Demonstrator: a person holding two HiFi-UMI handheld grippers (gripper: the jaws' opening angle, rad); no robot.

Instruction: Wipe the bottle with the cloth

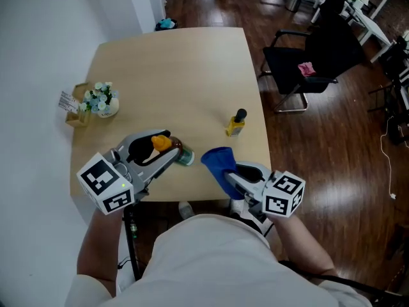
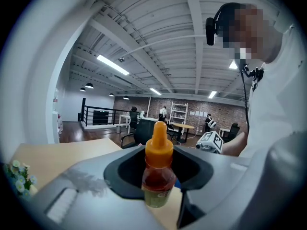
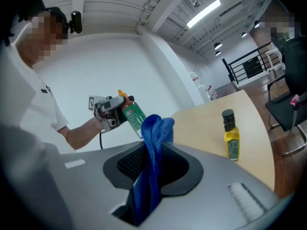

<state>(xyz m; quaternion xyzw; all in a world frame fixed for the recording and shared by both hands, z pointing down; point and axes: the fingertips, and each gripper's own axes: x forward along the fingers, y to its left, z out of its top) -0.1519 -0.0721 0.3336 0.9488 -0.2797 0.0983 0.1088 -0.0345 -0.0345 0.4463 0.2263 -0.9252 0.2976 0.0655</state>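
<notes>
Currently listed, item by item.

Left gripper (image 1: 158, 151): jaws closed on the bottle (image 1: 174, 151), gripping it at the upper body just under the cap.

Bottle: reddish contents, orange dropper cap, green label. It is held off the table (image 1: 179, 69), above the near edge. The long axis is tilted. In the head view the cap points back and to the left into the gripper's recess, and the base points right toward the cloth (image 1: 219, 164). In the right gripper view the cap sits upper left and the base lower right.

Right gripper (image 1: 234, 175): jaws pinched on the cloth.

Cloth: blue, bunched, standing up out of the jaws. Its top fold is just beside the bottle's base, with a small gap showing in the head view.

Yellow bottle (image 1: 236, 124): black cap, upright on the table near the right edge, well apart from both grippers.

Flower pot (image 1: 101, 100): at the table's left edge.

Black chair (image 1: 307, 62): on the floor to the right of the table.
</notes>
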